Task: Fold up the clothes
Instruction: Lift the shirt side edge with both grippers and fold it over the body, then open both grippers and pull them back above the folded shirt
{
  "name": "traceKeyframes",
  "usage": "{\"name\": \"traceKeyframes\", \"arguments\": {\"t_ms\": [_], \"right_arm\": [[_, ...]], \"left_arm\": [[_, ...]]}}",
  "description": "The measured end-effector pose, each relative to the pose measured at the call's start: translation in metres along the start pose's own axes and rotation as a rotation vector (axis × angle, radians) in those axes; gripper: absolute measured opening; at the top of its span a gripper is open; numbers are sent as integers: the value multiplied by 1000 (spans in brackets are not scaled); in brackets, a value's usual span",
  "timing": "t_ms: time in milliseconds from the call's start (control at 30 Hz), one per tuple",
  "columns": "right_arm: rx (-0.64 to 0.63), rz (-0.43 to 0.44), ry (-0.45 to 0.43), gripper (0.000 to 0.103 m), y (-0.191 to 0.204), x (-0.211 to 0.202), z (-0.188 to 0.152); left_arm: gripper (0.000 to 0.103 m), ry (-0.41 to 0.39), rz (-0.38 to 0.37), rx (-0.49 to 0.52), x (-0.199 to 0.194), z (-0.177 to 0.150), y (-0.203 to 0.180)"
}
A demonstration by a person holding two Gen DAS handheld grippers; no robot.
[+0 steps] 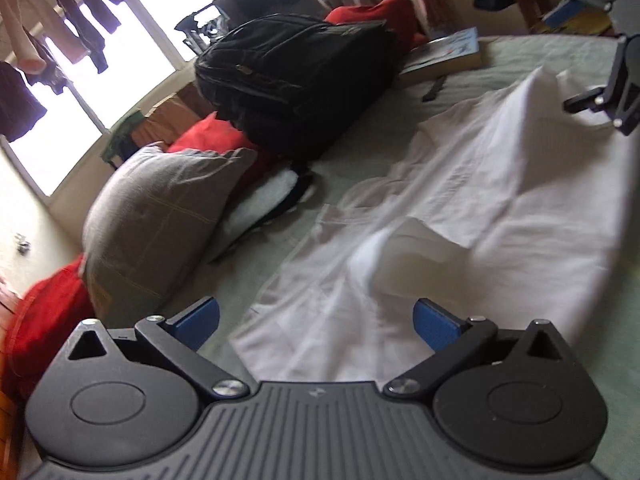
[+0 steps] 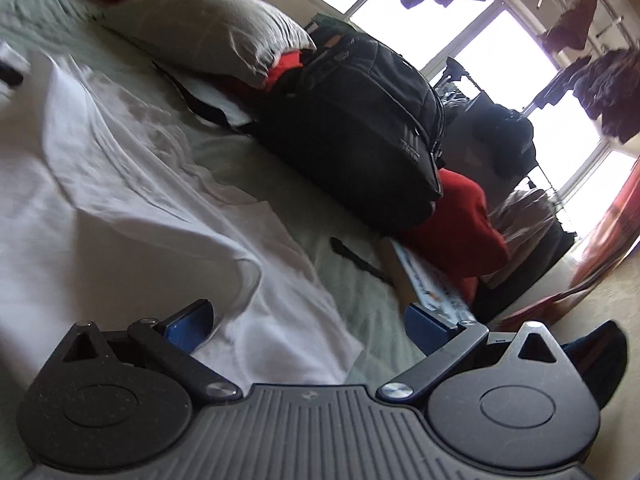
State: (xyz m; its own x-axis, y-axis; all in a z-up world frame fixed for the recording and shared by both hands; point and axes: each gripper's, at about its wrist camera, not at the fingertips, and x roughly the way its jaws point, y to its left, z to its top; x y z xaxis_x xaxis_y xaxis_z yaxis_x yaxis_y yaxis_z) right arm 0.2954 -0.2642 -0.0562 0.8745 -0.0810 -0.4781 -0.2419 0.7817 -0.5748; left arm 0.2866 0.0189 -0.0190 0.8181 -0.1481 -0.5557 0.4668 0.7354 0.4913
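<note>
Bed [image 1: 360, 168]: green cover, carrying everything.
Left tool [image 1: 316, 322]: spread wide, empty, above the white garment [image 1: 460, 208].
Right tool [image 2: 308, 326]: spread wide, empty, over the garment's edge.
Backpack [image 1: 296, 80]: black, beyond the garment, beside the pillow [image 1: 160, 216].

White shirt [image 1: 500, 184] thin creased cloth; bed [image 1: 516, 56] matt green textured fabric; backpack [image 1: 296, 80] slightly glossy black synthetic; pillow [image 1: 160, 216] grey woven cloth.
</note>
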Motion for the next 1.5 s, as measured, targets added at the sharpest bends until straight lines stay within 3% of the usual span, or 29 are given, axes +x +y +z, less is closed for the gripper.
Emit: {"name": "traceKeyframes", "arguments": {"t_ms": [233, 333, 400, 667, 833, 967, 1100, 1200, 1500], "right_arm": [[185, 269, -32, 103, -11, -42, -11], [245, 398, -56, 103, -9, -51, -13], [271, 472, -62, 103, -6, -51, -14], [413, 728, -11, 103, 2, -28, -18], [487, 733, 42, 103, 3, -7, -14], [466, 737, 35, 103, 1, -1, -8], [414, 704, 41, 103, 0, 6, 1], [372, 655, 65, 103, -4, 17, 10], [362, 521, 94, 103, -42, 65, 45]], "left_arm": [[102, 11, -323, -185, -33, -18, -9], [102, 40, -376, -218, -30, -24, -16], [102, 72, -370, -231, -23, -27, -18], [102, 143, -446, -376, 15, -36, -9], [102, 82, -501, -442, 20, -28, 6], [102, 33, -473, -510, 27, -23, 27], [102, -2, -413, -576, 38, -19, 52], [102, 1, -326, -586, 50, -14, 69], [102, -11, -134, -654, 73, -6, 107]]}}
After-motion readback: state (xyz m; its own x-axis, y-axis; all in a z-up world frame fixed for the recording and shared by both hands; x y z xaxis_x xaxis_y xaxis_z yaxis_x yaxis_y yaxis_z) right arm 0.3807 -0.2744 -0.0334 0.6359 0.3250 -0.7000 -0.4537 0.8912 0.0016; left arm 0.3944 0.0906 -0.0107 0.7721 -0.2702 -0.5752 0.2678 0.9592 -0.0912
